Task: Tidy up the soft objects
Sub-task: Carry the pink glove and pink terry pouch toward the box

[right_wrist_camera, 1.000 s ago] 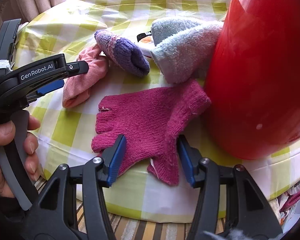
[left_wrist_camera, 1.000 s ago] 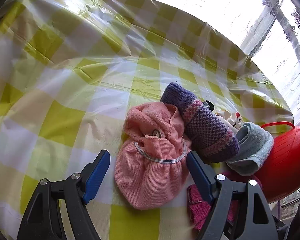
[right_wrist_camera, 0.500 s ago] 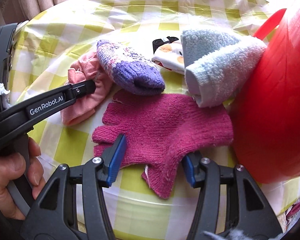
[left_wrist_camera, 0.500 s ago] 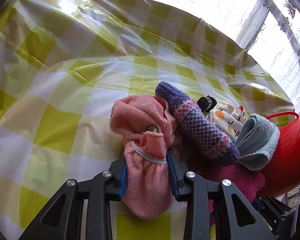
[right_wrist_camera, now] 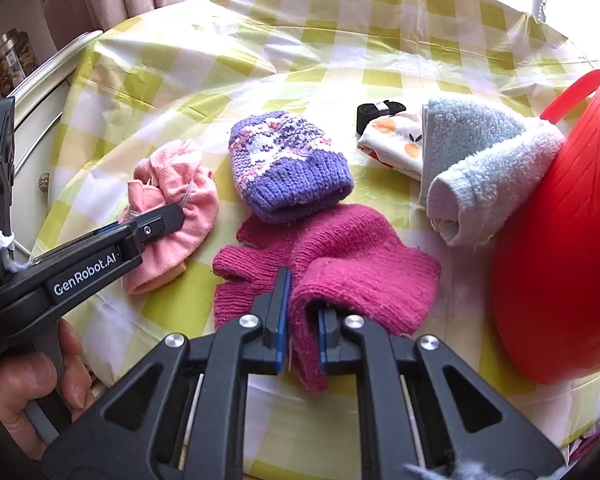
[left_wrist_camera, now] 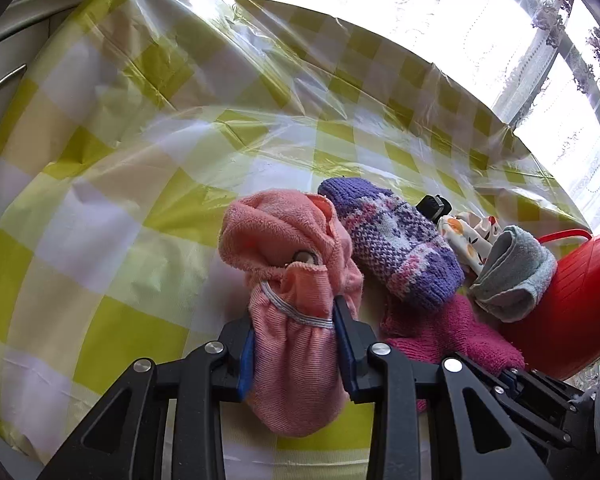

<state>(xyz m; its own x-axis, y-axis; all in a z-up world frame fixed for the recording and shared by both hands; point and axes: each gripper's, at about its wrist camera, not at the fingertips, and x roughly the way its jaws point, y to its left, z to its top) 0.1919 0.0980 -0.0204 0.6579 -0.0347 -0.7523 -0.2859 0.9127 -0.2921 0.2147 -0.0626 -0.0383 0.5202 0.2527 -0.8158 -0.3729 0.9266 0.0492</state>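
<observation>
Both claws are now clamped where a second ago they were hanging open over the pile. Angled steeply down at the checked surface (left_wrist_camera: 148,208), the left claw (left_wrist_camera: 294,344) is squeezing the lower half of the pink terry pouch (left_wrist_camera: 296,304) between its blue pads, the pouch bunching above them. In the right wrist view a person's left hand (right_wrist_camera: 32,384) is wrapping the grey trigger at the lower left, the black arm reaching in toward the pouch. The right claw (right_wrist_camera: 302,338), also pointing well downward, is closing its jaws on a fold of the magenta knitted glove (right_wrist_camera: 340,256), the near edge of the knit pinched between the pads. Just beyond the glove, the purple knitted mitten (right_wrist_camera: 288,168) is lying against it. To the right, the pale blue fleece cloth (right_wrist_camera: 484,168) is leaning on the red plastic basket (right_wrist_camera: 572,232), with an orange-printed white fabric (right_wrist_camera: 396,140) and a small black item (right_wrist_camera: 376,114) behind.
</observation>
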